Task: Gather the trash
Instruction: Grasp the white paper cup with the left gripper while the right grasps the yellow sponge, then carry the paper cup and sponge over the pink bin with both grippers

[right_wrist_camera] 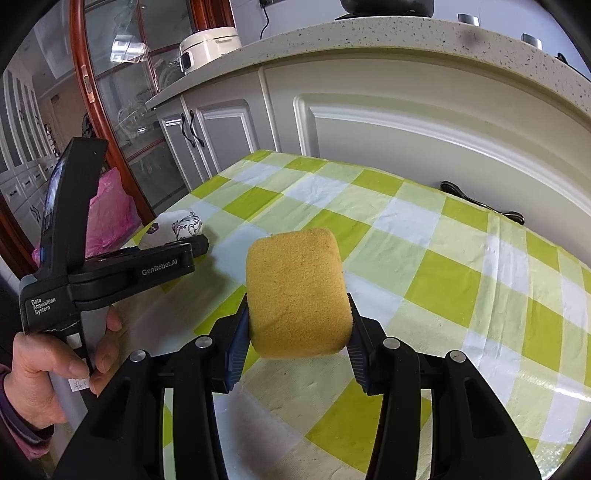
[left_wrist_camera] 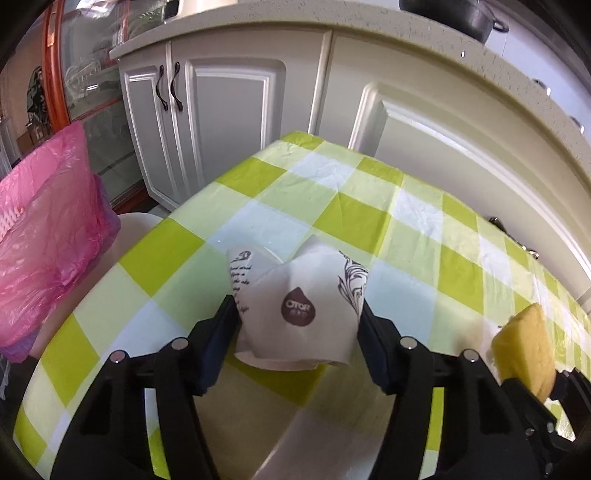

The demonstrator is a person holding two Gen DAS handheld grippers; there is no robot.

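A crumpled white paper cup (left_wrist_camera: 299, 295) with a brown drop logo and black print lies on the green-checked tablecloth (left_wrist_camera: 369, 214). My left gripper (left_wrist_camera: 297, 308) has a pad against each side of it, shut on the cup. From the right wrist view the left gripper (right_wrist_camera: 197, 245) is at the left, a hand (right_wrist_camera: 44, 365) on its handle, and the cup (right_wrist_camera: 181, 225) peeks out beyond it. My right gripper (right_wrist_camera: 298, 308) is shut on a yellow sponge (right_wrist_camera: 295, 291), held above the cloth. That sponge (left_wrist_camera: 524, 350) also shows at the lower right of the left wrist view.
A bin lined with a pink bag (left_wrist_camera: 48, 240) stands off the table's left edge, on something white (left_wrist_camera: 136, 221). White kitchen cabinets (left_wrist_camera: 229, 122) and a counter (right_wrist_camera: 369, 33) run close behind the table. A glass-door cabinet with a red frame (right_wrist_camera: 110, 92) is at the far left.
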